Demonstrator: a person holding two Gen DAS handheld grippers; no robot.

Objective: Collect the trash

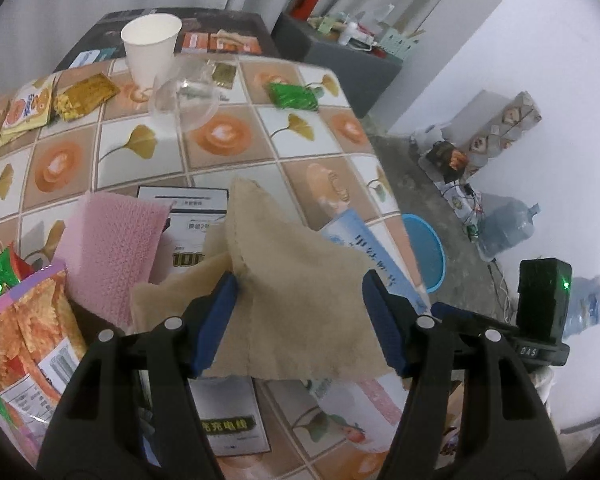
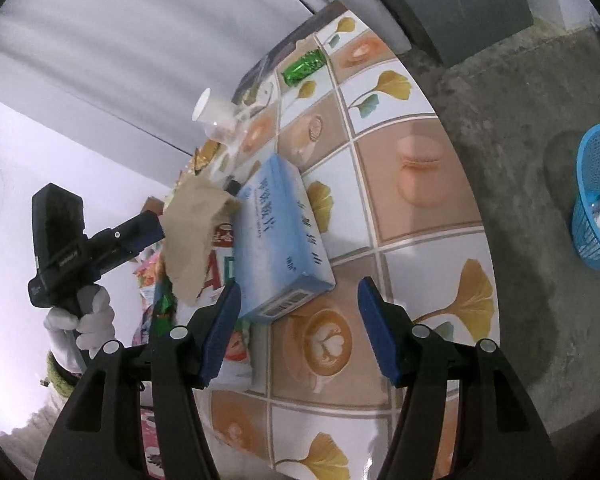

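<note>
A crumpled tan paper napkin [image 1: 292,280] stands on the clutter at the table's near edge. My left gripper [image 1: 300,312] is open around it; the napkin fills the gap and brushes the left pad. From the right wrist the same napkin [image 2: 192,232] shows against one blue-padded finger [image 2: 146,232] of that gripper, held by a white-gloved hand [image 2: 88,316]. My right gripper [image 2: 300,316] is open above the patterned tablecloth [image 2: 420,208], with a light blue box [image 2: 280,232] just ahead of its left pad. Only tablecloth lies between its pads.
A pink sheet [image 1: 112,248], snack bag [image 1: 32,340], white paper cup [image 1: 150,48], tipped clear cup [image 1: 184,96], green wrapper [image 1: 294,96] and yellow wrappers [image 1: 86,94] lie on the table. A blue mesh basket [image 2: 596,200] stands on the concrete floor beside the table's edge.
</note>
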